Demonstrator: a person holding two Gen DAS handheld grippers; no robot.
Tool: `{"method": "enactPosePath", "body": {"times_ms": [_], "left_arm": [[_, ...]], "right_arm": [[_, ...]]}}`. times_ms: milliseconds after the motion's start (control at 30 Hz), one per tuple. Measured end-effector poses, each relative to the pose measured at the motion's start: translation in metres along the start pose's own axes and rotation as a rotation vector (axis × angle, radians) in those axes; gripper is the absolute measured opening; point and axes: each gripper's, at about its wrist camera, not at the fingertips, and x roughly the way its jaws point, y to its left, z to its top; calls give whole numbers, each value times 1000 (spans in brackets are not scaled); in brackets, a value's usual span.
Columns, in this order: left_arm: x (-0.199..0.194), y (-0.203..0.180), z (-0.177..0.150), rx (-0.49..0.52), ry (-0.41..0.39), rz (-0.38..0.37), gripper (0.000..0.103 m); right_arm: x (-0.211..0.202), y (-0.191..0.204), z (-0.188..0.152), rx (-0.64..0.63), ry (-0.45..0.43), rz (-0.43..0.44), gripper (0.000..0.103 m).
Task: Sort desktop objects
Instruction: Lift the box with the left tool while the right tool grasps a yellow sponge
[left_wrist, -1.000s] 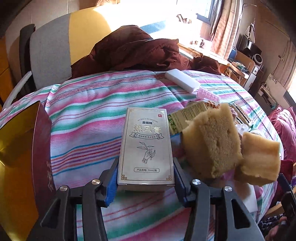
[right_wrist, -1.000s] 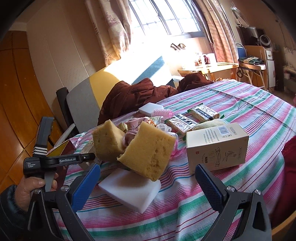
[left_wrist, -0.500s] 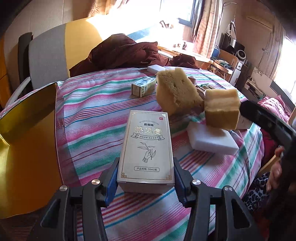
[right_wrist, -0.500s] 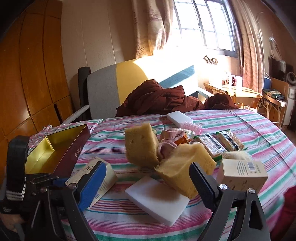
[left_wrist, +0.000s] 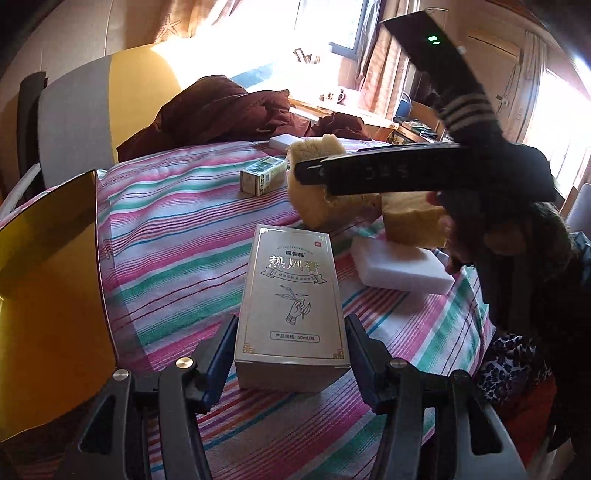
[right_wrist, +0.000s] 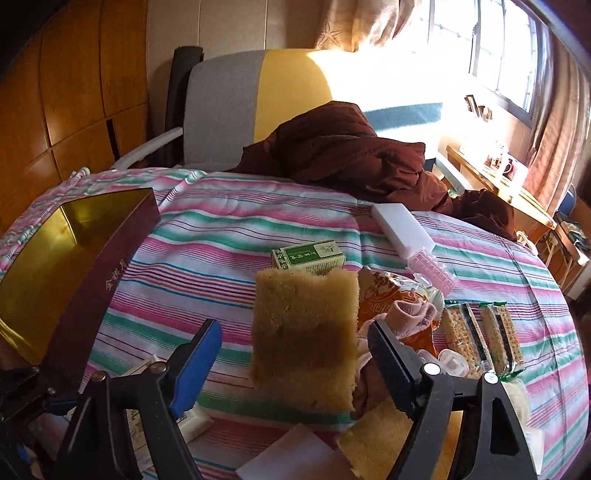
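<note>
My left gripper (left_wrist: 291, 354) is shut on a pale silver carton (left_wrist: 291, 295) with Chinese print, held low over the striped cloth. An open maroon box with a gold lining (left_wrist: 48, 288) lies just left of it. My right gripper (right_wrist: 295, 354) is open around an upright yellow sponge (right_wrist: 303, 332). Its right finger sits close to the sponge's edge, and the blue left pad (right_wrist: 199, 354) stands apart from it. A second yellow sponge (right_wrist: 380, 443) and a white foam block (right_wrist: 295, 458) lie below. In the left wrist view the right gripper's body (left_wrist: 406, 173) crosses in front of the sponges (left_wrist: 325, 210).
A small green carton (right_wrist: 310, 254), a white block (right_wrist: 402, 229), a pink pill case (right_wrist: 436, 275), an orange snack bag (right_wrist: 391, 295) and two cracker packs (right_wrist: 484, 336) lie on the round table. A dark red jacket (right_wrist: 351, 151) is heaped at the far edge before a chair.
The right gripper has swung left and closed in until the yellow sponge stands between its open fingers. The left gripper, still holding the carton, has drawn back beside the gold-lined box.
</note>
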Motion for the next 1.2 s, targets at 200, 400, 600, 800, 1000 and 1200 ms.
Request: {"method": "enactPosePath", "body": {"times_ms": [200,400,600,800,1000,1200], "left_arm": [[9,-1,6,39,1,-10,59],[26,1,2,36,31,10,55],[22,0,-2,27,14,21,53],[-7,-1,-1,11,-59,0,53],[-44,5,0,-18,-126,7,53],[-71,33,-5,-89,-159,63,53]], "right_arm": [[20,0,3,-20,51,-37,65],[13,-2,-2,-18,33,-34,58],[-11,-4,-10,47,-26,12,58],[-39,0,-18,112,-101,60,58],[-61,10,-25,158,-165,112,58],[-76,46,-15,108,-219,205,58]]}}
